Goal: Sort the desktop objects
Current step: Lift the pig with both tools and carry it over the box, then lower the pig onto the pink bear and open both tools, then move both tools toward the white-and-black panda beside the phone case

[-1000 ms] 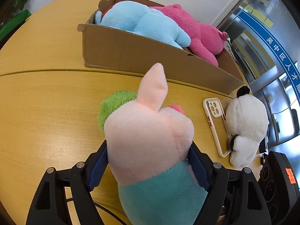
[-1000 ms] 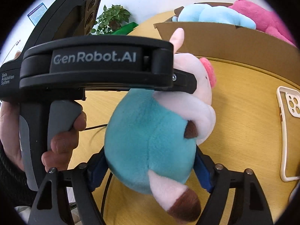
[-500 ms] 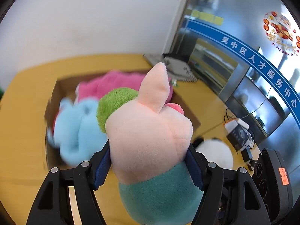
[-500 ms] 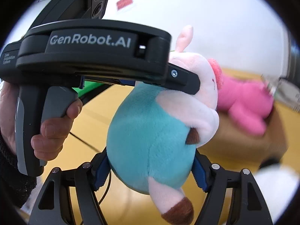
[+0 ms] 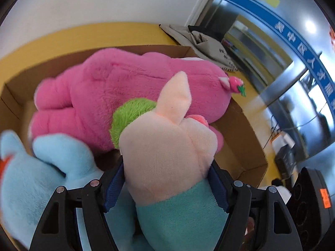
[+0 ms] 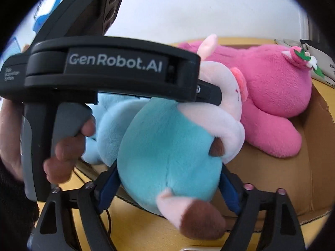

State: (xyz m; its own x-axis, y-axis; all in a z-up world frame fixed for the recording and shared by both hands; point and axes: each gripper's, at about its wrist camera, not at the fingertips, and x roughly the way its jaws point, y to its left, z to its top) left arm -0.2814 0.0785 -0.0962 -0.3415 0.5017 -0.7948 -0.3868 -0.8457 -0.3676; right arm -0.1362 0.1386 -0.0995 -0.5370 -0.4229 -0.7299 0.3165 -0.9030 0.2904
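Nearest us, our left gripper (image 5: 167, 179) clamps the pig plush (image 5: 167, 146) at its head, jaws opening. Our right gripper (image 6: 167, 186) brackets its teal belly, jaws opening, pads apparently touching. The plush hangs over the cardboard box (image 5: 240, 146) on the counter (image 6: 129, 226); beyond lie a blue plush (image 5: 41, 177) and a pink plush (image 5: 125, 83).

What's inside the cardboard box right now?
The cardboard box holds a pink plush lying across it and a light blue plush beside it. The pig plush held above hides part of the floor, so anything beneath cannot be seen.
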